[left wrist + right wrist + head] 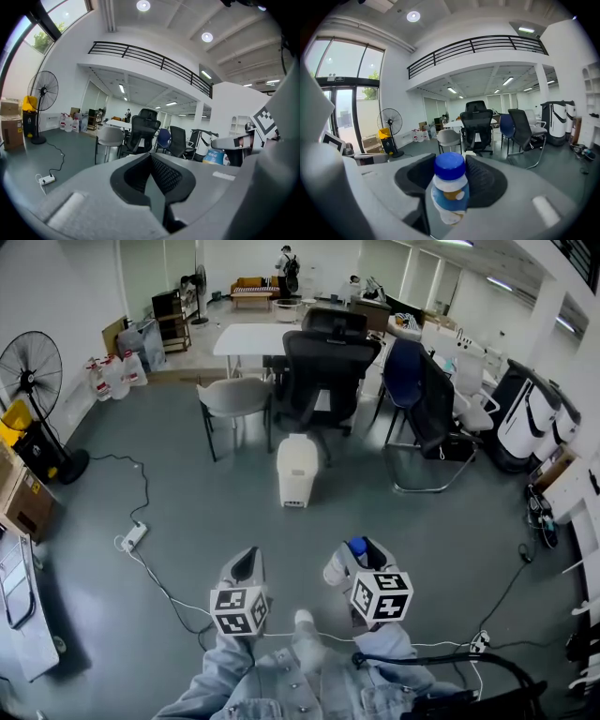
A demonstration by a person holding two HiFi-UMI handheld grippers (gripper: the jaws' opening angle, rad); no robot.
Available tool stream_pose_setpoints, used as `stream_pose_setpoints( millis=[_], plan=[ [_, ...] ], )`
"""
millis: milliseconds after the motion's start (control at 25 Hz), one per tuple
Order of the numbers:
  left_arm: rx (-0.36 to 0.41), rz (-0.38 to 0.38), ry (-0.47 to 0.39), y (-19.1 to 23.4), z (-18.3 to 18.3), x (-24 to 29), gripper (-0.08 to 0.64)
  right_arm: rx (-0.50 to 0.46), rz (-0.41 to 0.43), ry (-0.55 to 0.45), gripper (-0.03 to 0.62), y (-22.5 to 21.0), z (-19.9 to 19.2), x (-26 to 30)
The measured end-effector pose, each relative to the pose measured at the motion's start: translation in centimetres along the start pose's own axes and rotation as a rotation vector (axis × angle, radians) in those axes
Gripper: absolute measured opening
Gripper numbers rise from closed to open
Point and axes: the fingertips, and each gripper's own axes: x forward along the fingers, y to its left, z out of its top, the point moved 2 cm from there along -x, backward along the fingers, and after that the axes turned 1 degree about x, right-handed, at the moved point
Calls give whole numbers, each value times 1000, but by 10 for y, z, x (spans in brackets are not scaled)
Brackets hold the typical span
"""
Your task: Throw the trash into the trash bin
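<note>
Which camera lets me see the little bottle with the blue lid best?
The right gripper view: the bottle stands close up between the jaws, blue cap and label clear. The head view shows just its cap and some white body from above. The left gripper view catches only its label, far right.

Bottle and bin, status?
Right tongs shut on blue-capped bottle. Left tongs shut, empty. White trash bin ahead on floor, bottle not yet in. Chairs behind bin, none in front.
</note>
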Motion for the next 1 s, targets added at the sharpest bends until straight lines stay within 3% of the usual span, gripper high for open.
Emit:
stream_pose_setpoints(
  millis=[360, 1000],
  plan=[
    [-11, 30, 4, 16, 25, 86, 9, -7, 32, 12, 201, -33, 42, 90],
    [23, 39, -4, 12, 73, 245, 9, 51, 49, -9, 201, -129, 108, 217]
  ],
)
